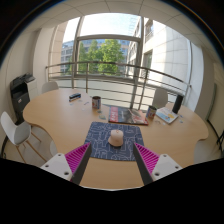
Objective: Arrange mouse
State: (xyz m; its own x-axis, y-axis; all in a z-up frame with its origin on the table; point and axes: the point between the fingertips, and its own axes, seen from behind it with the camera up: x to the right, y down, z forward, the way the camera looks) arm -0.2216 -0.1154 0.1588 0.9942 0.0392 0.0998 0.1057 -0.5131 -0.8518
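Note:
A pale mouse (pixel 116 138) sits on a dark blue patterned mouse mat (pixel 112 140) on a round wooden table (pixel 60 120). My gripper (pixel 113 157) hovers above the table's near edge, its two fingers with pink pads (pixel 77 156) spread wide apart. The mouse lies ahead of the fingers, slightly right of the middle between them, and nothing is held.
Beyond the mat lie a magazine or book (pixel 127 114), a dark cup (pixel 96 102), a small dark item (pixel 74 97) and papers (pixel 166 116) at the right. White chairs (pixel 16 132) stand around the table. Large windows and a railing lie behind.

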